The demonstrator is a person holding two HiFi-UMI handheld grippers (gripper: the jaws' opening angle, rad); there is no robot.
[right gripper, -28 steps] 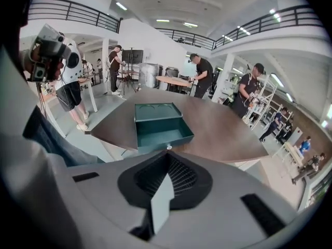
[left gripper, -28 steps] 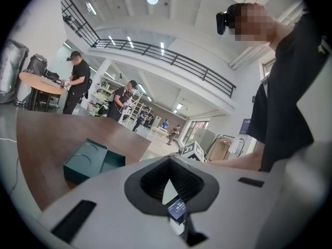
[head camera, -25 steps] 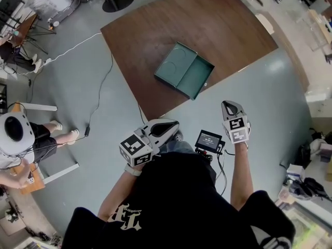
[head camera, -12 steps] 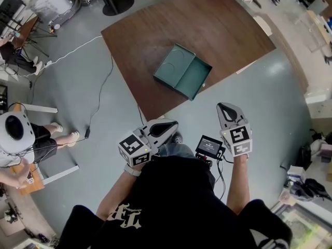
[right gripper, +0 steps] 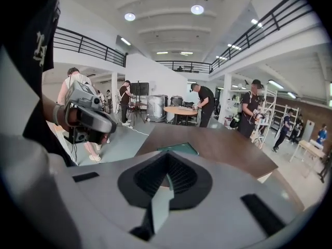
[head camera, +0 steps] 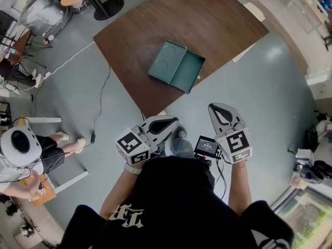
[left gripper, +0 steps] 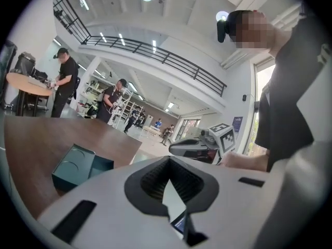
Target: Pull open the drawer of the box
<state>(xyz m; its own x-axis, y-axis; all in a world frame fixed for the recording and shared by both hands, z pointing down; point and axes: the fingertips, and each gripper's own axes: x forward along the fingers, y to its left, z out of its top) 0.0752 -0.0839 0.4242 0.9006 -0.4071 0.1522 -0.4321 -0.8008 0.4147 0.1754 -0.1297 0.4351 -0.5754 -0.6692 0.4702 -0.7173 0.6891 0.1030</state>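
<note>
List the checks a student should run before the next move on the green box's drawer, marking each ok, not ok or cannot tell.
1. box flat on the table: ok.
2. drawer closed, ready to pull: not ok, it appears slid out, inside showing.
3. left gripper empty, jaws together: ok.
4. right gripper empty, jaws together: ok.
5. grippers close to the box: not ok, both held near the person's body, off the table.
</note>
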